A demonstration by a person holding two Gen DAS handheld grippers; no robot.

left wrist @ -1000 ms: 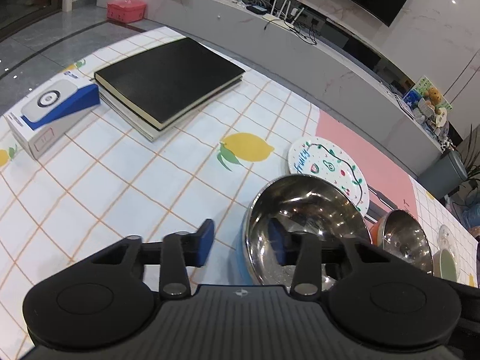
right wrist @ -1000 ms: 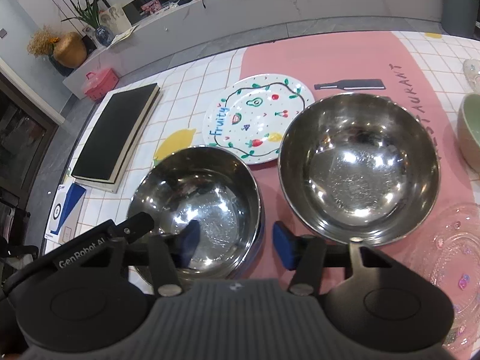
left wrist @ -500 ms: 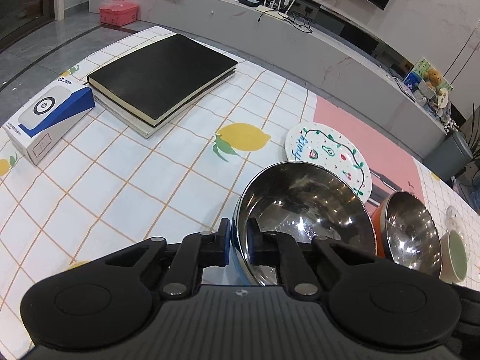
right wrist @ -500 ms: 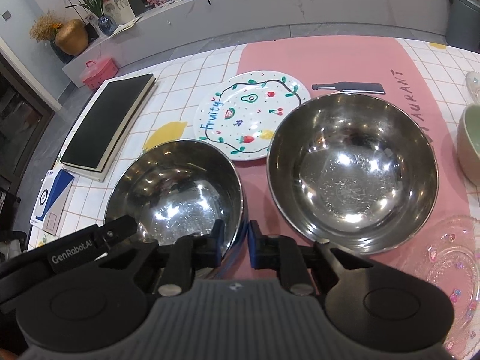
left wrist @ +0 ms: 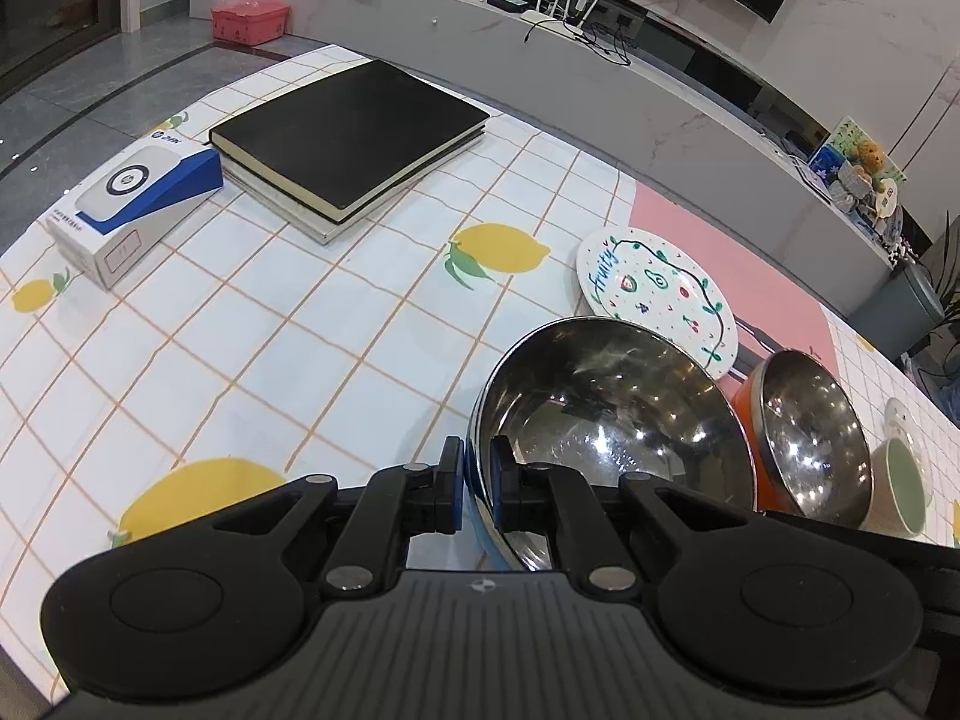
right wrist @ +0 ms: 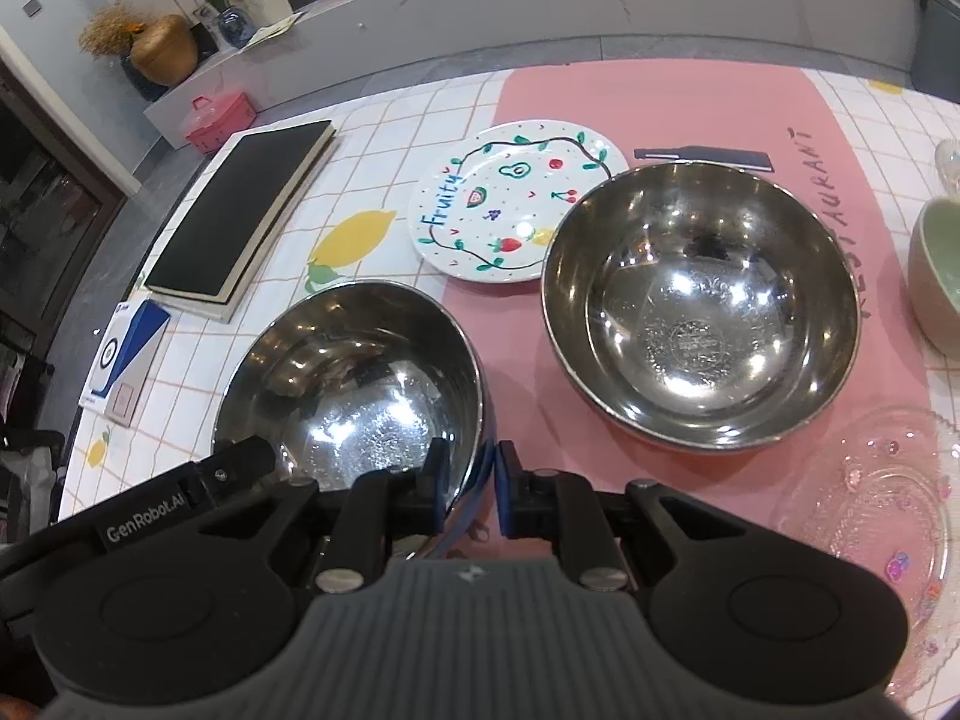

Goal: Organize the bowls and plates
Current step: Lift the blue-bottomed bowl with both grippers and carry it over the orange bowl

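Note:
A steel bowl with a blue outside [left wrist: 606, 414] [right wrist: 360, 372] is gripped at its rim from two sides. My left gripper [left wrist: 477, 483] is shut on its near rim. My right gripper [right wrist: 471, 483] is shut on the rim on the opposite side, and the left gripper's black body shows at the lower left of the right wrist view. A second steel bowl with an orange outside [left wrist: 810, 432] [right wrist: 702, 306] stands on the pink mat. A white "Fruity" plate [left wrist: 657, 300] [right wrist: 516, 198] lies behind both bowls.
A green cup [right wrist: 936, 264] and a clear glass plate [right wrist: 870, 516] sit at the right. A black book [left wrist: 348, 132] and a white-blue box [left wrist: 132, 204] lie at the far left of the lemon-print tablecloth [left wrist: 240, 324].
Both grippers went from open to shut on the blue bowl's rim. The bowl now looks tilted and slightly raised.

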